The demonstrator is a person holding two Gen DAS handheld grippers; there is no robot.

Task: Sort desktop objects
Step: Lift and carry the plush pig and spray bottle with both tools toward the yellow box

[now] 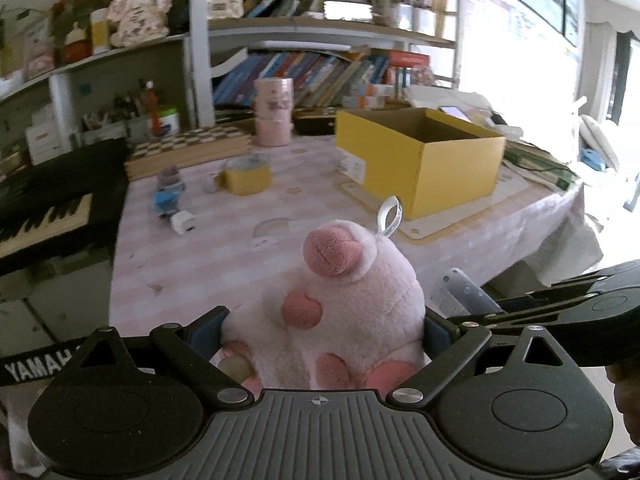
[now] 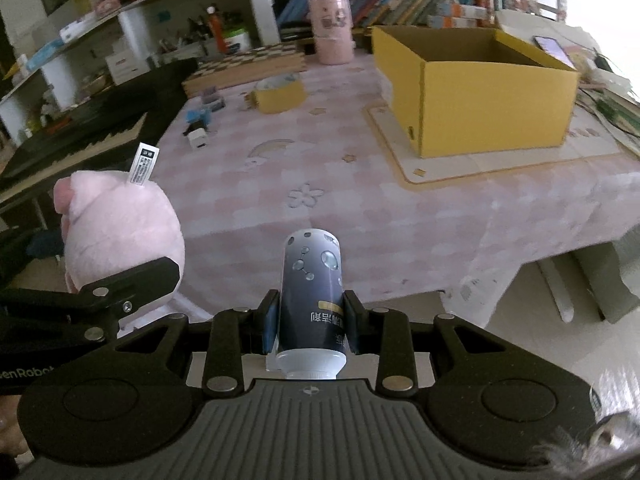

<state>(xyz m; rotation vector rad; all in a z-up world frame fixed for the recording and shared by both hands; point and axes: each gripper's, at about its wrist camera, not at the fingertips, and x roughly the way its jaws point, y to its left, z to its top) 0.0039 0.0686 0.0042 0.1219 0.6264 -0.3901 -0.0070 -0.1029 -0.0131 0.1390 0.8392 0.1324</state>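
My left gripper (image 1: 320, 332) is shut on a pink plush toy (image 1: 340, 304) and holds it above the near edge of the table; the toy also shows in the right wrist view (image 2: 120, 232) at the left. My right gripper (image 2: 311, 320) is shut on a dark tube with a white cap (image 2: 311, 292), cap toward the camera; the tube shows in the left wrist view (image 1: 460, 292) at the right. An open yellow cardboard box (image 1: 420, 160) (image 2: 480, 92) stands at the far right of the table.
On the pink checked tablecloth (image 2: 320, 168) lie a yellow tape roll (image 2: 278, 94), a blue item (image 2: 200, 116), a white cube (image 2: 199, 138) and a small grey item (image 2: 212, 98). A pink canister (image 2: 332, 28), a chessboard (image 2: 248, 64), a keyboard (image 1: 44, 208) and bookshelves stand behind.
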